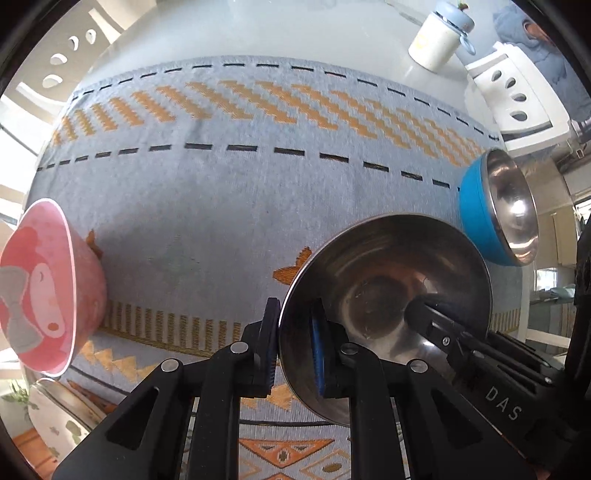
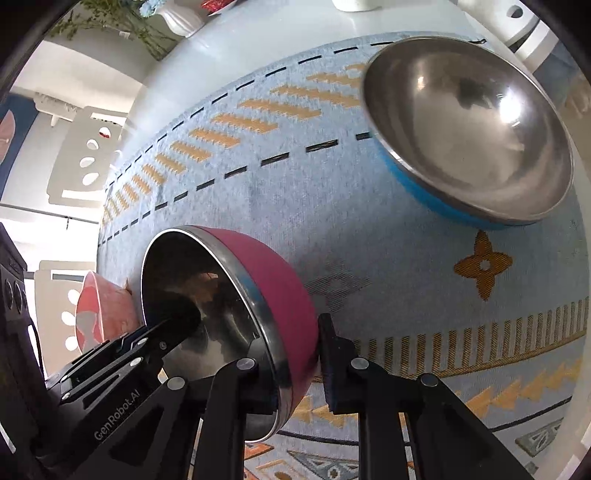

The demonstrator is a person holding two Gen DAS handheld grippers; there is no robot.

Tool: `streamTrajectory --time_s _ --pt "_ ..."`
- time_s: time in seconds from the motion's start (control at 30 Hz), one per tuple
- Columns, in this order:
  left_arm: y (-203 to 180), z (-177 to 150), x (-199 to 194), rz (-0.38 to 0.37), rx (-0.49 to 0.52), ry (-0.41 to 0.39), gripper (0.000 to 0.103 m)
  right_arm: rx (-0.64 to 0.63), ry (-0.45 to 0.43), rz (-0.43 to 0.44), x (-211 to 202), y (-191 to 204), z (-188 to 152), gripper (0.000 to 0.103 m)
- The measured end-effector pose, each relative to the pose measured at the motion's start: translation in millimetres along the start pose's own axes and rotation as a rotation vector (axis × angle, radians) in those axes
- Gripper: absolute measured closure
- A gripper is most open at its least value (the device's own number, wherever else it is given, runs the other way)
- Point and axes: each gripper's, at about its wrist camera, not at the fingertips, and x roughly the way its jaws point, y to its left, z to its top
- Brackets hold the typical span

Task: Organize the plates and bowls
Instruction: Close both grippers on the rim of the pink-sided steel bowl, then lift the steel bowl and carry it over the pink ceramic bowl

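Pink bowl (image 1: 44, 288) cropped at left edge

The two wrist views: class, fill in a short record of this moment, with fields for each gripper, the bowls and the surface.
left gripper: shut on the rim of the red bowl
right gripper: shut on the opposite rim of the same bowl
blue bowl: steel-lined, empty, beyond the red bowl
pink bowl: at the cloth's left edge
surface: patterned cloth on a white table

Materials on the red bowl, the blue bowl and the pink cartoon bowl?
Red bowl: polished steel liner with mirror reflections, matte shell, likely plastic. Blue bowl: same build, steel inside, matte blue outside. Pink cartoon bowl: looks like plastic or melamine, printed, slightly translucent rim.
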Motion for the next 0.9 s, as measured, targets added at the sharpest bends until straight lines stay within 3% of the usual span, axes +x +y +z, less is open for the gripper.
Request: streamTrajectory --time_s 0.5,0.9 --pt "26.2 -13.5 -33.1 0.005 -0.041 -0.052 0.090 -0.035 -0.009 -0.006 -9.1 32.8 -12.1 0.086" --pt "69.8 -26.6 -51.9 0.012 -0.143 -0.080 0.090 -0.098 0.010 -0.001 2.3 80.2 -18.2 0.086"
